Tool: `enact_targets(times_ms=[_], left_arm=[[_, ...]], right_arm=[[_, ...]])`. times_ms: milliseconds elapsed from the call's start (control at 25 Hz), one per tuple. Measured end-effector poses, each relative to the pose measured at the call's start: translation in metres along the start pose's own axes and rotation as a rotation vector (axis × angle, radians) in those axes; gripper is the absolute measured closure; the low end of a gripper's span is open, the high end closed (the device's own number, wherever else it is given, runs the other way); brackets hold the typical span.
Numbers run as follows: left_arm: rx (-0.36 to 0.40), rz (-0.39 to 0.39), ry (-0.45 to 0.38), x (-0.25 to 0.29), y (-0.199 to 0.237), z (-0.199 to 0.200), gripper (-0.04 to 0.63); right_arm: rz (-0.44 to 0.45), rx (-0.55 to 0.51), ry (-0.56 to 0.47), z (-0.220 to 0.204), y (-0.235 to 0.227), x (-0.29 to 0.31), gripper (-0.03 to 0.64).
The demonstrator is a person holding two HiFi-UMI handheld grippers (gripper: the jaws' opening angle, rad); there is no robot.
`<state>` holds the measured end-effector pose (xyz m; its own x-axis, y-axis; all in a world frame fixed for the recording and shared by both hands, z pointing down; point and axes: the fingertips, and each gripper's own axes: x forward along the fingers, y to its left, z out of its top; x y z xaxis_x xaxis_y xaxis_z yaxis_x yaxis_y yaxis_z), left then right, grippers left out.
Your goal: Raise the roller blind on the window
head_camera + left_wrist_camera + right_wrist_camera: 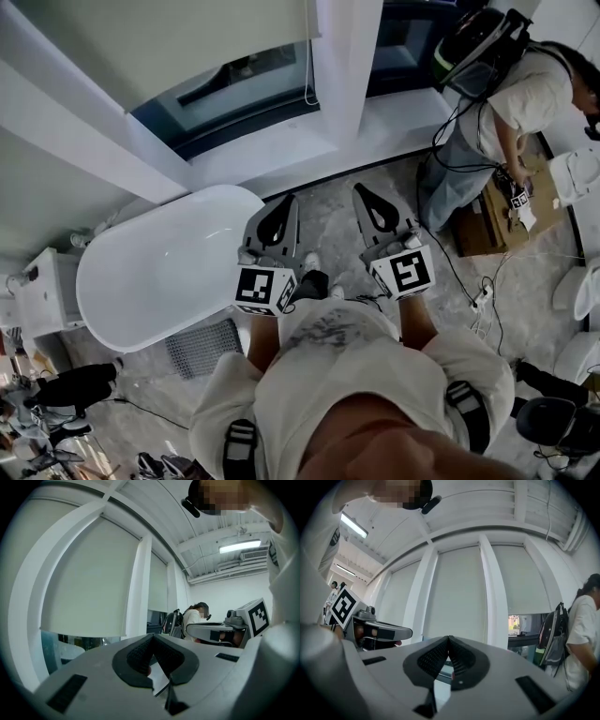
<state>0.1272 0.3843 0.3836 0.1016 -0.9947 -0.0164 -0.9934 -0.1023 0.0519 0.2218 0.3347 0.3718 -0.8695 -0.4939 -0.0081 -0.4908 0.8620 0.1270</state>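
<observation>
roller blind (169, 37) partly down, bathtub rim (94, 255) near left tool (281, 208)

the room is bright and evenly lit. daylight glows softly through the pale roller blind (89, 583) and shows darker in the bare window glass (234, 89) below it; a ceiling light strip (240, 546) burns nearly white. the white bathtub (159, 272) carries a mild sheen, and shadows on the floor (328, 211) are soft. both gripper views are fisheye: straight window frames (492, 592) bend into curves and the corners go black. the left tool (152, 638) and right tool (449, 639) sit close to the lens and look soft. the head view's bottom edge is blurred.
</observation>
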Motion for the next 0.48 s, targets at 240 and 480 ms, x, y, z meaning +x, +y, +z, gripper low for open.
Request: enact_targets(times_ms=[240, 480], left_arm=[[-0.007, -0.012, 0.0, 0.03, 0.027, -0.006, 0.588], [-0.001, -0.014, 0.021, 0.068, 0.055, -0.012, 0.588]], right_arm=[[-0.014, -0.014, 0.018, -0.007, -0.014, 0.035, 0.555], [-0.03, -0.016, 0.035, -0.014, -0.037, 0.074, 0.555]])
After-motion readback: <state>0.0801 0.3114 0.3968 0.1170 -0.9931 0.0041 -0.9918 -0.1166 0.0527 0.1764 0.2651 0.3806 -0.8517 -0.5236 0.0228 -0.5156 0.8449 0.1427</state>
